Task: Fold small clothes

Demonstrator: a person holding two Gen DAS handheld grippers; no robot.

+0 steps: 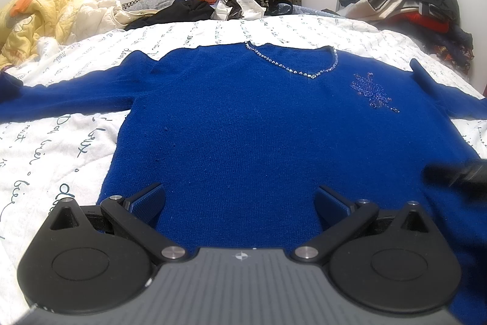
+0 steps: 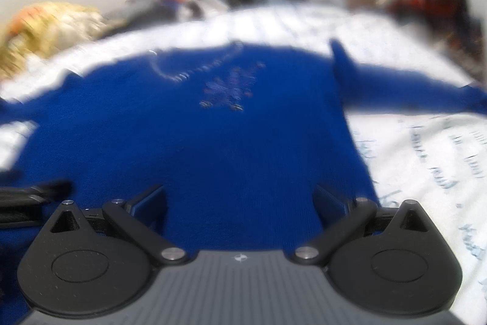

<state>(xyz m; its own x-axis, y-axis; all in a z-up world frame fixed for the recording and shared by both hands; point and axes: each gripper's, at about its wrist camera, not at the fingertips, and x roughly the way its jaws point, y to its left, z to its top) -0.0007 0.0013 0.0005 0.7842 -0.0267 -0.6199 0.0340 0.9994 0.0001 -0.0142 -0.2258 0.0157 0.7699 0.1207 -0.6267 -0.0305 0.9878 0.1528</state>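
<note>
1. Left wrist view shows us the deep blue knitted sweater [image 1: 243, 124] lying face up and flat on the white quilted bedspread with script print [image 1: 45, 148], both sleeves spread out to the sides, the beaded neckline [image 1: 292, 66] at the far end and the hem nearest us
2. Our left gripper [image 1: 240, 203] hovers over the hem with its jaws spread wide and nothing between them; the right gripper [image 2: 240, 203] does the same over the hem's right part, also wide apart and empty, though its view is blurred
3. We judge no fold is made yet, so the step in hand is taking a first hold, probably at the hem or at a sleeve
4. To do it well, we should pinch both layers of knit at the edge, not the top layer alone, and keep the bedspread out of the bite
5. We should place the two holds level with each other, so the fold line runs straight
6. Lifting low and slowly will keep the soft knit from stretching, and the beaded motif [image 1: 373, 95] from snagging
</note>
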